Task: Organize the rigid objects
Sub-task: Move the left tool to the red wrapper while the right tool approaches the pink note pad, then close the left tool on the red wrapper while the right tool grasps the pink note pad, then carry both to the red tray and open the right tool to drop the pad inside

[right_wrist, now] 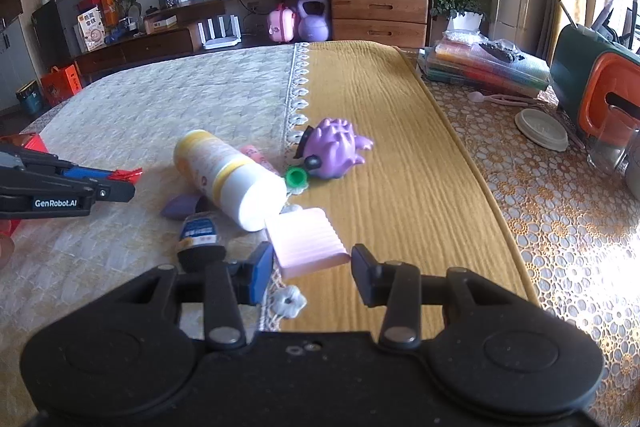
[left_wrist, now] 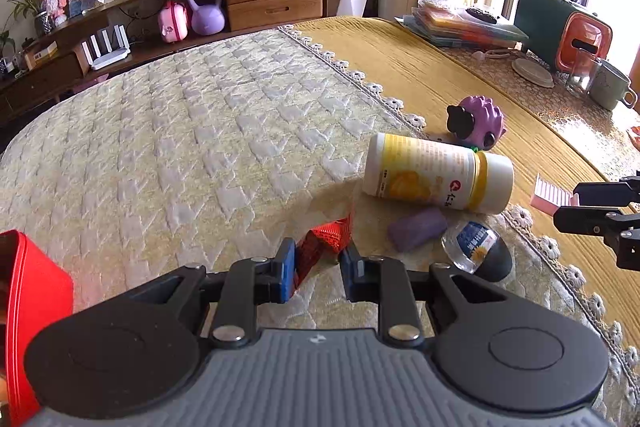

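The left tongs (left_wrist: 316, 263) pinch a red mesh-patterned piece (left_wrist: 326, 241) above the quilted counter (left_wrist: 200, 131). Only the right wrist view shows the right tongs (right_wrist: 312, 267) clamping a pink ribbed block (right_wrist: 306, 241) beside the toppled yellow-and-white bottle (right_wrist: 228, 179).

On the surface (right_wrist: 400, 155) a bottle (right_wrist: 230, 179) lay on its side, its cap end nearest the right wrist camera. Behind and to the right of it sat a spiky toy (right_wrist: 336, 149), with a small cap (right_wrist: 297, 178) between the two. A ridged block (right_wrist: 306, 243) lay just before the bottle's cap end, and a smaller bottle (right_wrist: 200, 237) lay left of that block, below the big bottle
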